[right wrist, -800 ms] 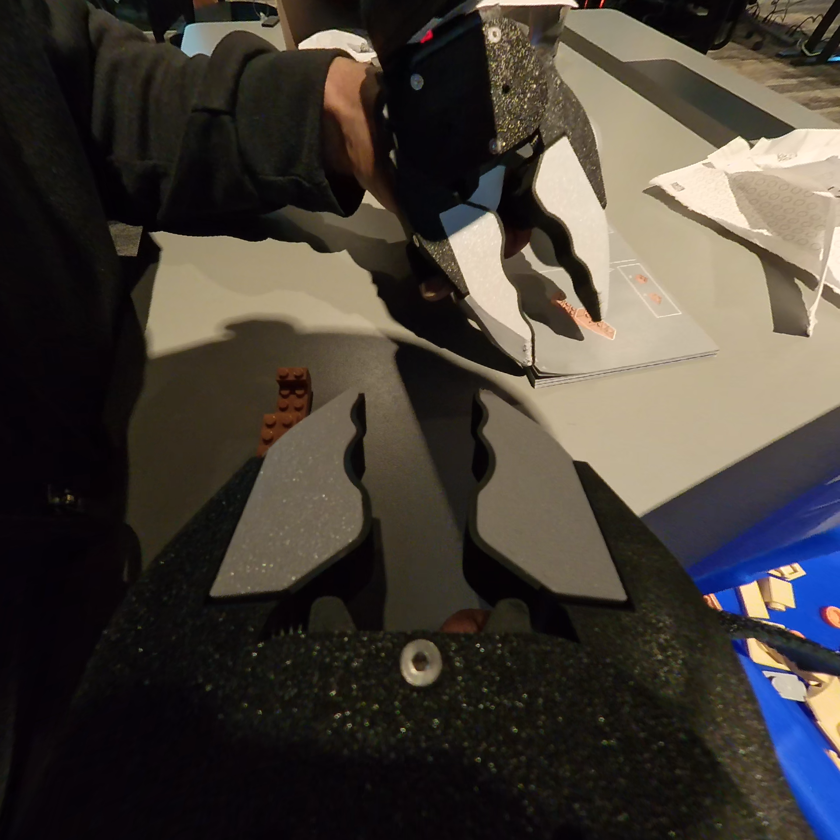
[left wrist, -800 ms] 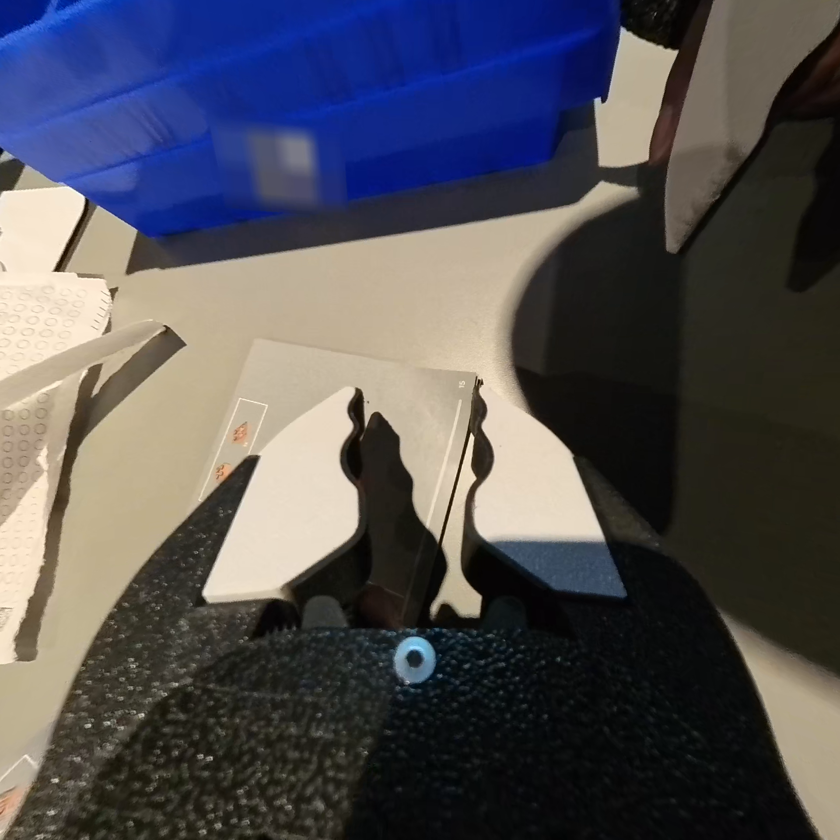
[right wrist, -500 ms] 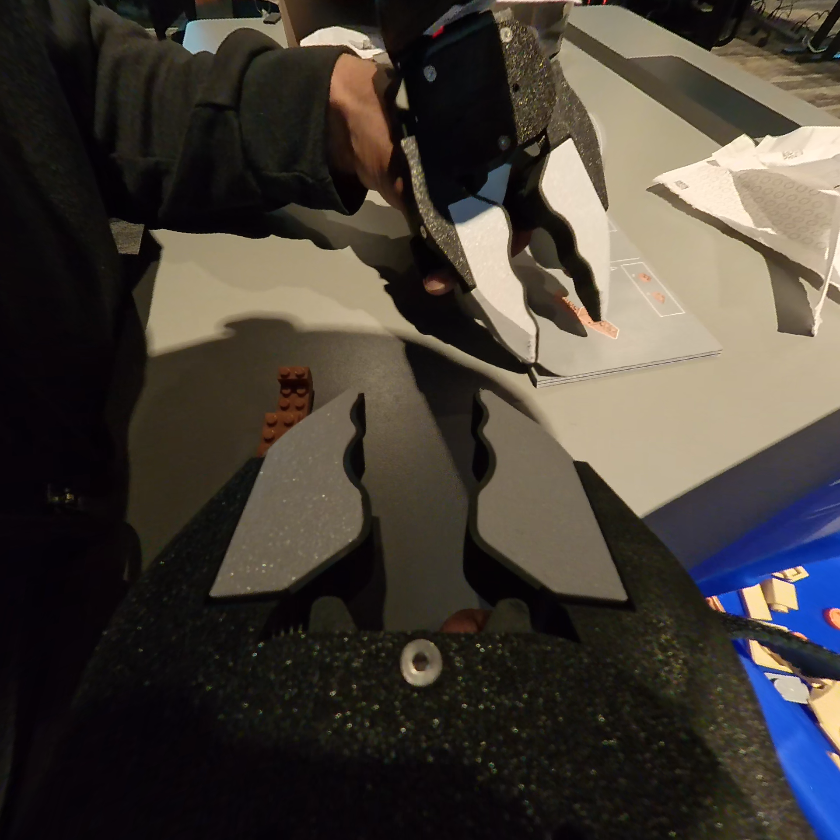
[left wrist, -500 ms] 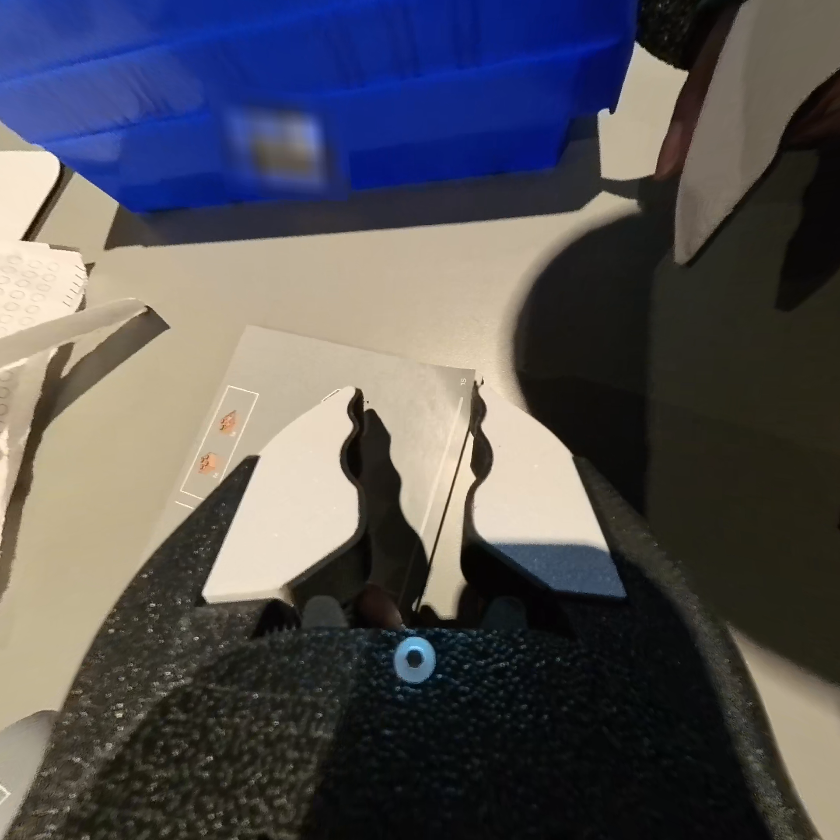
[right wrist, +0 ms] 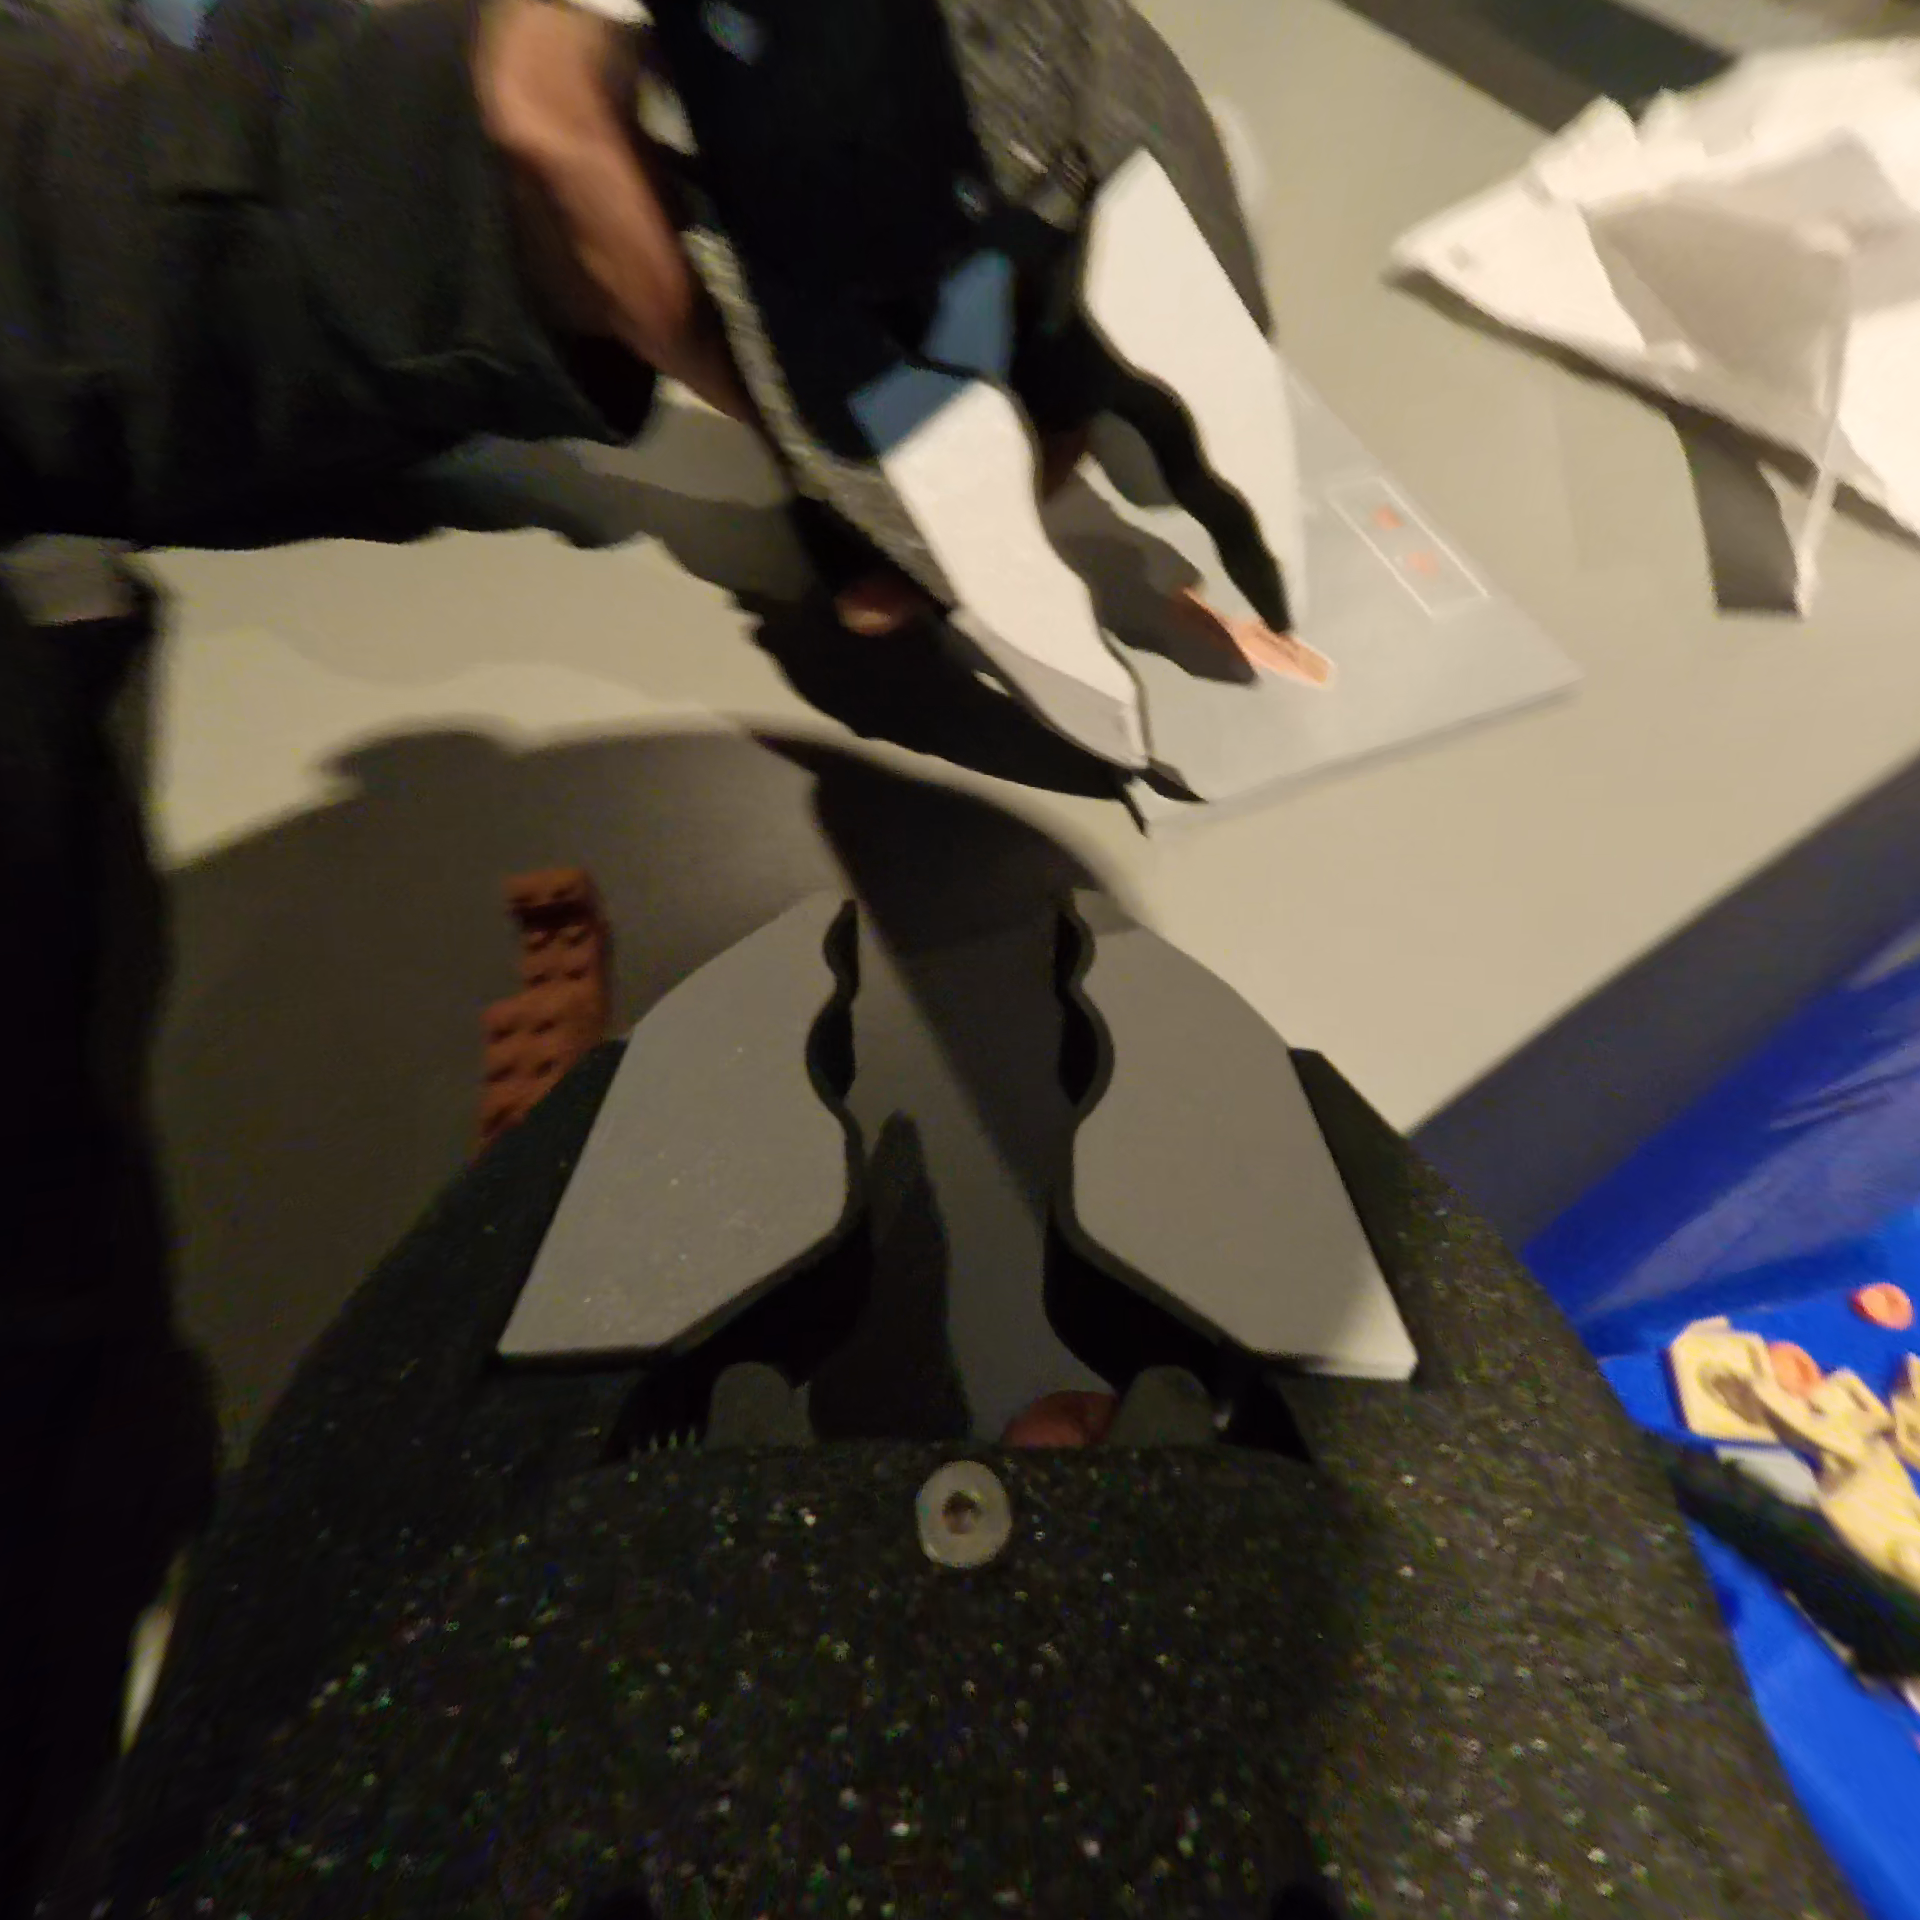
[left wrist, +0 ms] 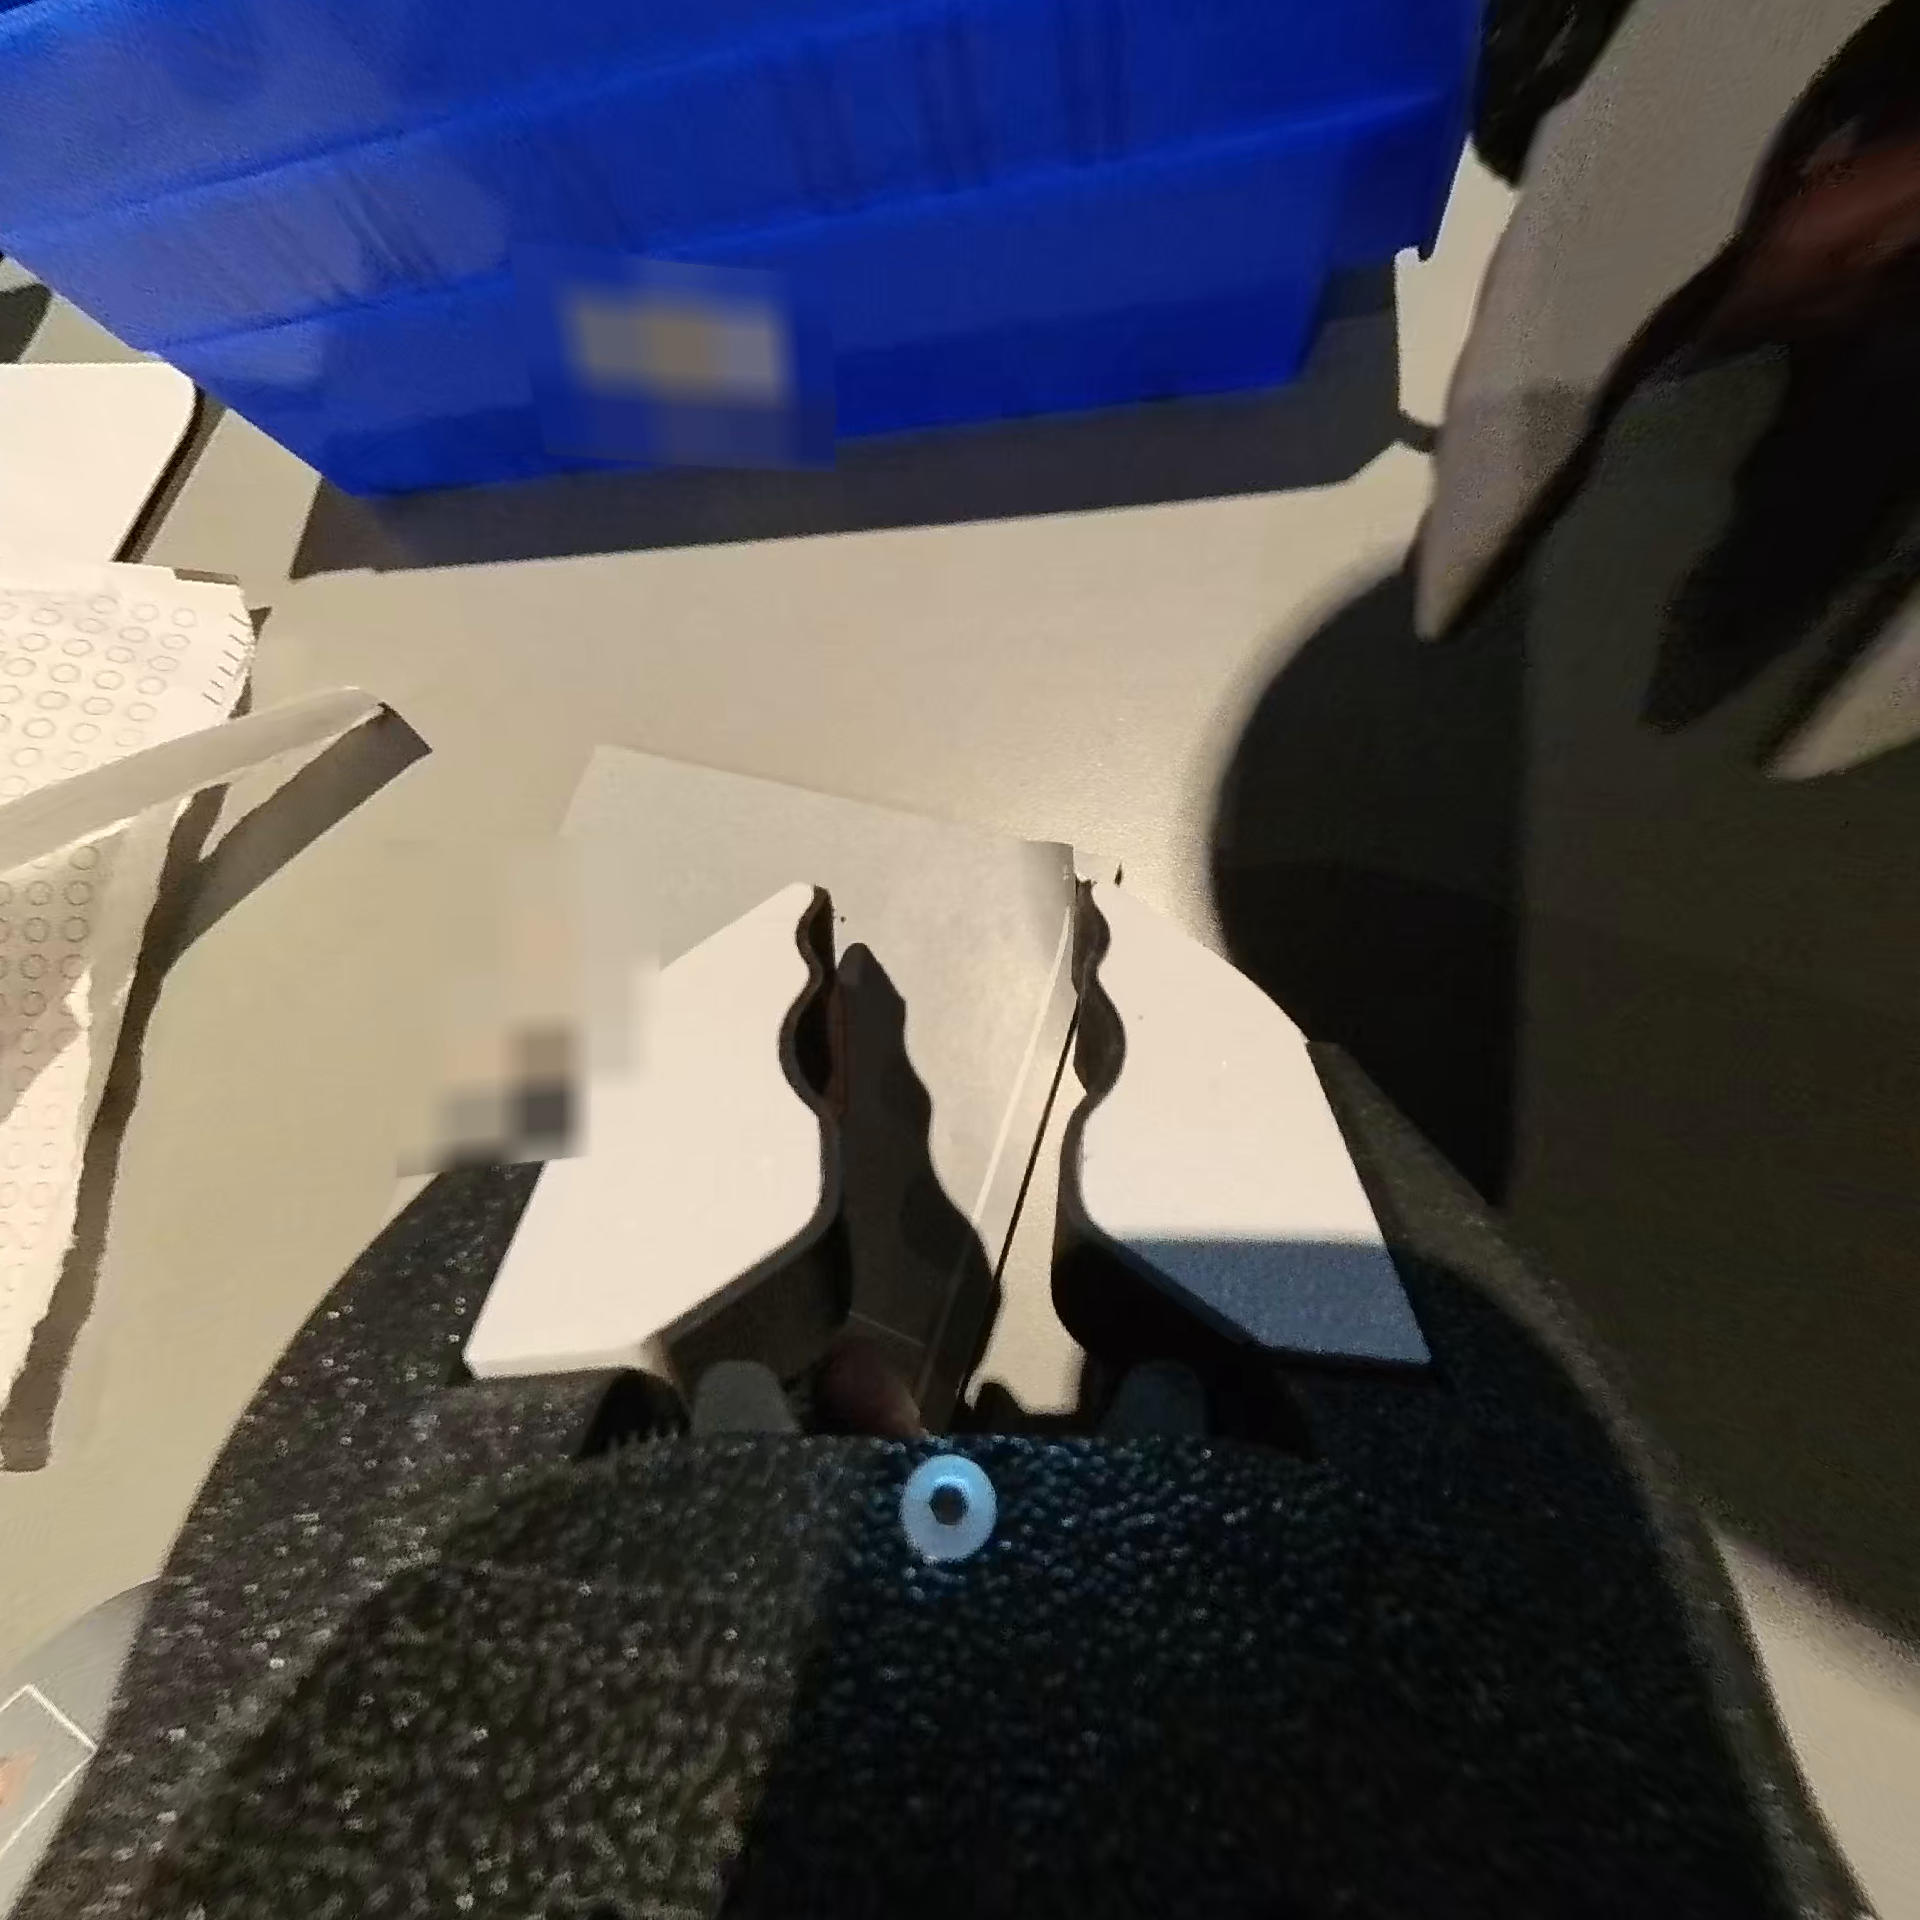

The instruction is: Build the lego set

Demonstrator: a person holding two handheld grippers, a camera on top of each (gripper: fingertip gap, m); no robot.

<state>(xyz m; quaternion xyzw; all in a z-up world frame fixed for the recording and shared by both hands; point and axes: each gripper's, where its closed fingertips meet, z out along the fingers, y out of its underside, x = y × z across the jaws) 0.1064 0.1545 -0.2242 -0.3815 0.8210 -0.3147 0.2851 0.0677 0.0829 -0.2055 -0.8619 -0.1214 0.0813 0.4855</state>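
Observation:
My left gripper (left wrist: 951, 894) is open and empty, its fingers low over a grey instruction booklet (left wrist: 727, 831) on the table. It also shows in the right wrist view (right wrist: 1205, 686), held by a hand, tips close to the booklet (right wrist: 1455, 665). My right gripper (right wrist: 958, 920) is open and empty above the bare table. A brown lego assembly (right wrist: 540, 997) lies on the table just left of its left finger, partly hidden. The right gripper shows blurred at the upper right of the left wrist view (left wrist: 1621, 686).
A blue bin (left wrist: 727, 208) stands beyond the booklet; in the right wrist view its inside (right wrist: 1766, 1351) holds several tan and orange pieces. Torn white paper bags (left wrist: 83, 727) lie left of the booklet and show at the back right (right wrist: 1714, 239). A dark sleeve (right wrist: 260, 260) fills the left.
Both views are now blurred by motion. The right gripper has moved closer to the left gripper and the booklet. Both grippers stay open and empty.

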